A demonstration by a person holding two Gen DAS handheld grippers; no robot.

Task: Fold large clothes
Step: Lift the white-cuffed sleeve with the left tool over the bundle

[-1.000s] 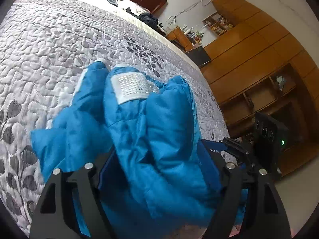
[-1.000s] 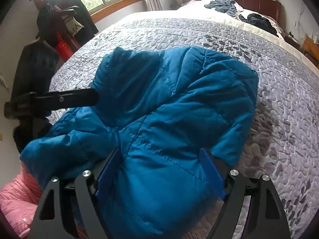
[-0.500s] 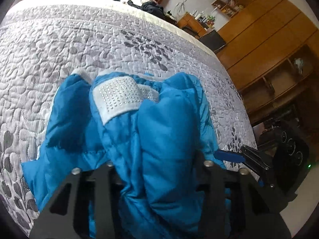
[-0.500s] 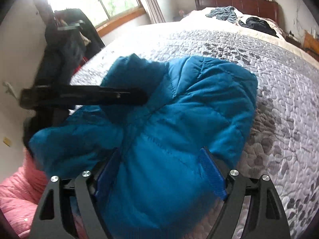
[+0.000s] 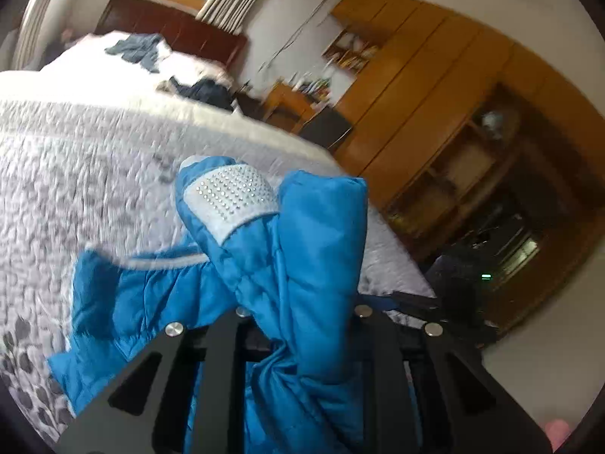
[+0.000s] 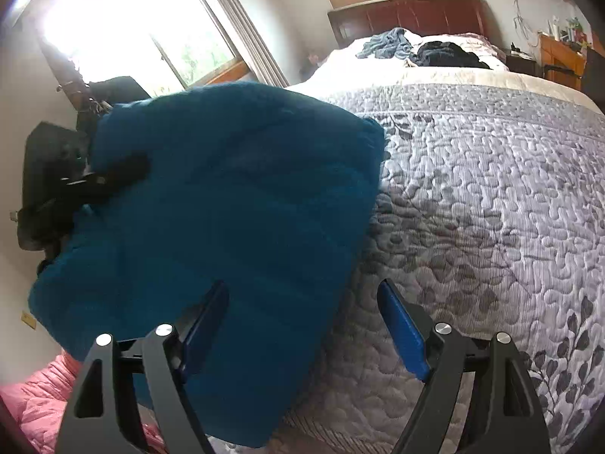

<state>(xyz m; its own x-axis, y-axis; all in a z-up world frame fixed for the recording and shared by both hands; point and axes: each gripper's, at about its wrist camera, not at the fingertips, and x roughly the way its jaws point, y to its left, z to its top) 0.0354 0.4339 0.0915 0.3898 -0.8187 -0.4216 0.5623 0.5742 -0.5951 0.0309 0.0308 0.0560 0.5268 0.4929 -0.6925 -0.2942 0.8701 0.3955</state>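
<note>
Basically left gripper (image 5: pixel 298 314) is clamped on a bunched fold of the blue jacket (image 6: pixel 227 208) to lift it off the bed (image 6: pixel 491 189), while right gripper (image 6: pixel 302 325) sits open, holding nothing.

1. No words, brand names, numbers or signs can be read in either view.
2. The white patch (image 5: pixel 230 198) on the blue jacket (image 5: pixel 302 265) carries only rows of small shiny studs, no lettering.
3. The items on the far shelf (image 5: pixel 349 51) are too blurred to show any print.
</note>
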